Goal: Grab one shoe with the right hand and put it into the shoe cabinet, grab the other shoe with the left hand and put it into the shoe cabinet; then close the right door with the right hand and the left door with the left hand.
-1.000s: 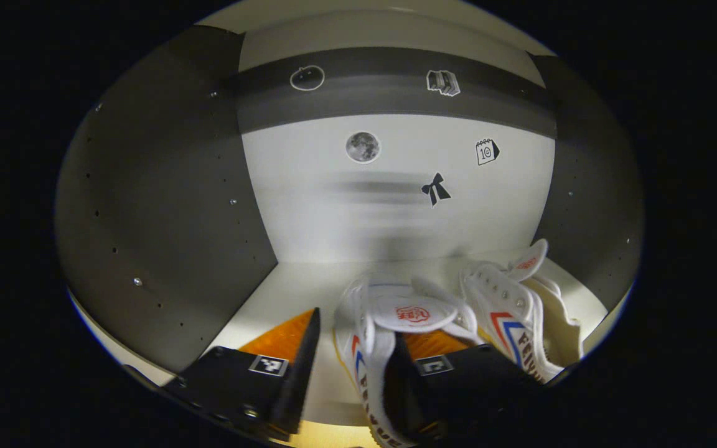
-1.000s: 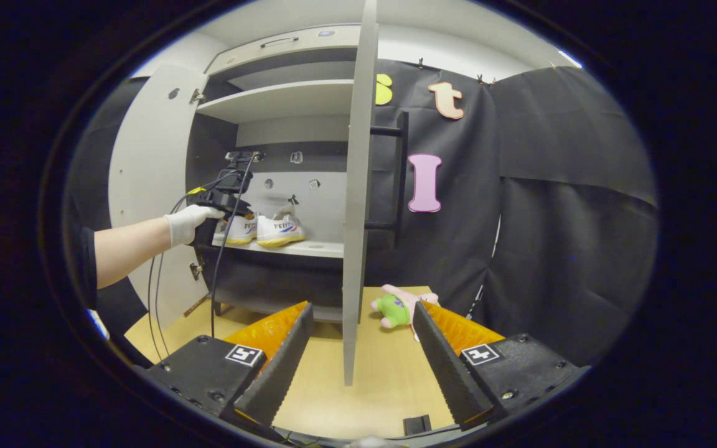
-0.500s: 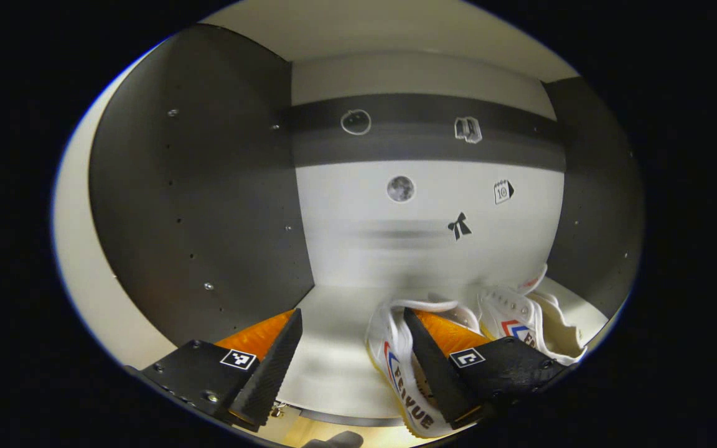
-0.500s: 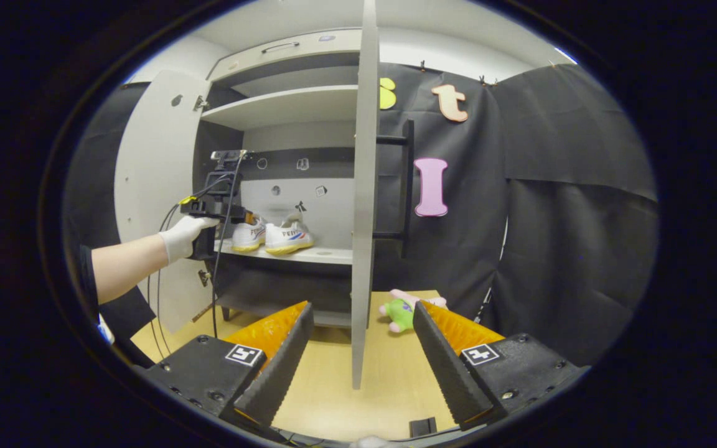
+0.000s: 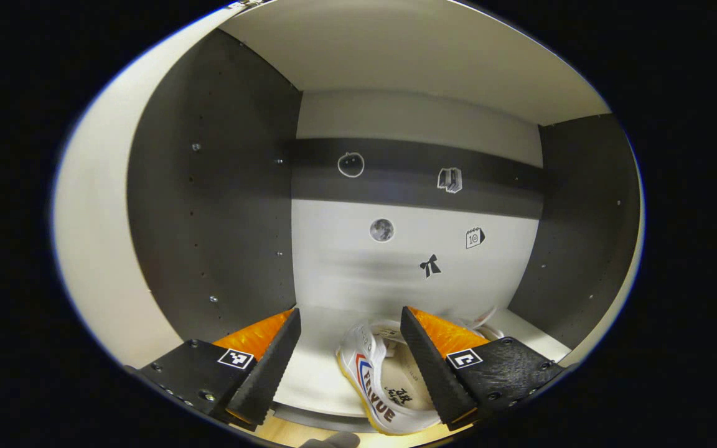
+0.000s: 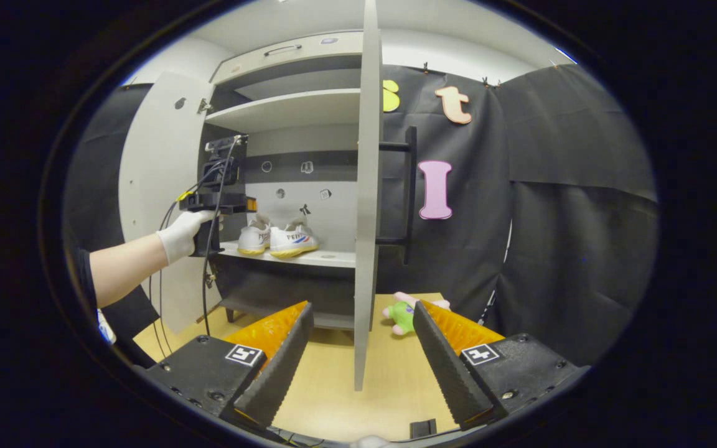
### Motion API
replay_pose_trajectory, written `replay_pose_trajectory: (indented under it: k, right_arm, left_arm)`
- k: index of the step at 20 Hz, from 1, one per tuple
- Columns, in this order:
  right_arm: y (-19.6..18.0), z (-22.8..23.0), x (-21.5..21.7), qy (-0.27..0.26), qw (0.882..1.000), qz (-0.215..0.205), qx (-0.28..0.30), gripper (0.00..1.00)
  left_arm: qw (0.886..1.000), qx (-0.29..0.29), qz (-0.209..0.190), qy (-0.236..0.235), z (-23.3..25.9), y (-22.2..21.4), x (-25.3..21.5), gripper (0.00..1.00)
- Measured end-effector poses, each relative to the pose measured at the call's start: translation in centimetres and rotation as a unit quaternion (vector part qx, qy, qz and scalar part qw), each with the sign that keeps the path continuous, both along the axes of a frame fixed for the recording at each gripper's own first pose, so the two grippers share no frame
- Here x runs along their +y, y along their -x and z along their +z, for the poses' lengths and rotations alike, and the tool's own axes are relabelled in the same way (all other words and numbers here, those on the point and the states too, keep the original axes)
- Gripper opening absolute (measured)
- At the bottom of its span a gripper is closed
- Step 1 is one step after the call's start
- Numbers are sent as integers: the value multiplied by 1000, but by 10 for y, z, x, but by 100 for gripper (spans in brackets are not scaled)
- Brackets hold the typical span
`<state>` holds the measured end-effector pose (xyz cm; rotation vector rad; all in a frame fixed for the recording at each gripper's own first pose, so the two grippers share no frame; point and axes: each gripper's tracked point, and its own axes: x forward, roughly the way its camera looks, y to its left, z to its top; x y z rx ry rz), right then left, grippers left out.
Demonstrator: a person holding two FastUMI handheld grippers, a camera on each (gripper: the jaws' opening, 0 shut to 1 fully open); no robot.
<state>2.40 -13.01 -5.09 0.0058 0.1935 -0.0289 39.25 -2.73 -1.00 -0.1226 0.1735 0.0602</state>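
Wooden floor runs under the shoe cabinet, both doors swung wide. Both white shoes sit side by side on its lower shelf. Left gripper hangs spread, gripping nothing, just before the shelf; right gripper also spread, well back.

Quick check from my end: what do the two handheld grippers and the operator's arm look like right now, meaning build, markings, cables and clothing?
Left gripper and right gripper match: two wedge-shaped fingers with ribbed inner faces on bolted black blocks, each bearing a small square black-and-white marker. In the right gripper view, the left gripper is a black unit with a camera on top and dark cables hanging below. The hand holding it wears a white glove, with a dark short sleeve.
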Motion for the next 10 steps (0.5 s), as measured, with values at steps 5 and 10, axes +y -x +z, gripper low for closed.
replay_pose_trajectory:
  k: [5,10]
  right_arm:
    - [8,11,-14,-5,1000,-13,-14,100]
    - [19,6,-48,-9,998,-51,-21,100]
  left_arm:
    - [998,-59,7,-10,47,60,10,96]
    - [994,-106,-6,-36,70,131,0,96]
